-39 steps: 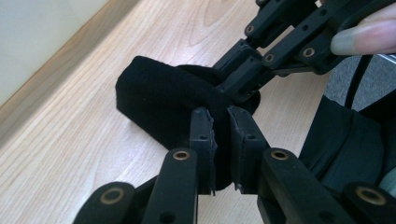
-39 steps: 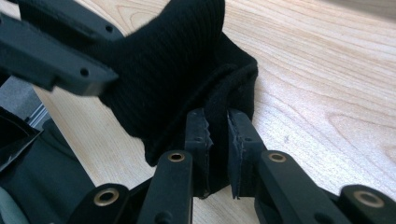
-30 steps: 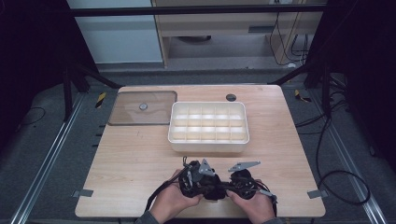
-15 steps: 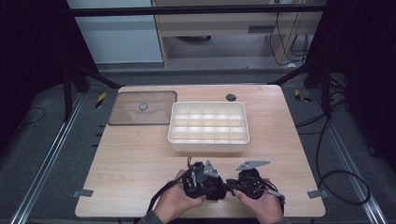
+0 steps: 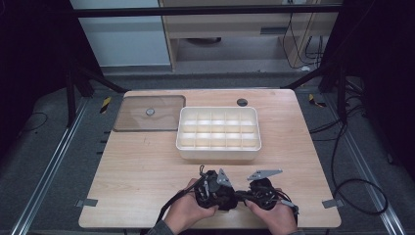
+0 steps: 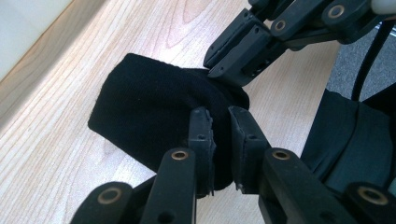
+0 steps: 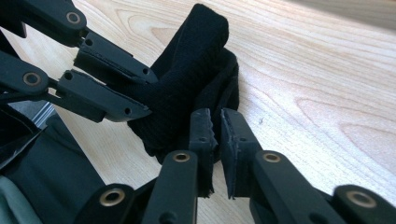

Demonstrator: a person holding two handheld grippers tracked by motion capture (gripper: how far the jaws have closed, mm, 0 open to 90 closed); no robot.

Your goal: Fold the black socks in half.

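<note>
Near the table's front edge (image 5: pixel 147 205), between both hands: a black sock (image 6: pixel 154 112), bunched and lying on the wood, pinched from two sides. Left gripper (image 6: pixel 219 126) narrow, jaws nearly together, clamped on a fold of the cloth. Right gripper (image 7: pixel 212 128) likewise narrow, jaws just closing down, a fold of the sock caught between the pads. Seen from above, both grippers (image 5: pixel 215 183) (image 5: pixel 262 183) side by side, almost touching, sock (image 5: pixel 230 198) dark and hard to make out between them.

Step in hand, by judgement: taking a two-sided hold on the sock, probably to fold or roll it before stowing. Next move likely calls for a firm pinch on both sides, then a lift or a turn of one hand over the other without letting the fabric slip; soft knit, apt to sag and slide out of a shallow bite. After that, a carry forward to the white tray (image 5: pixel 218 152), well apart from the sock and split into many small cells, all apparently bare.

Surface: pale wood grain, smooth, uncluttered. Left of the tray, just beside it, a brownish clear lid (image 5: pixel 132 120) lying flat with a small knob. Near the far edge, a round dark grommet (image 5: pixel 242 102). Around the table: dark floor, metal rails, loose cables at right, pale cabinets at the back.
</note>
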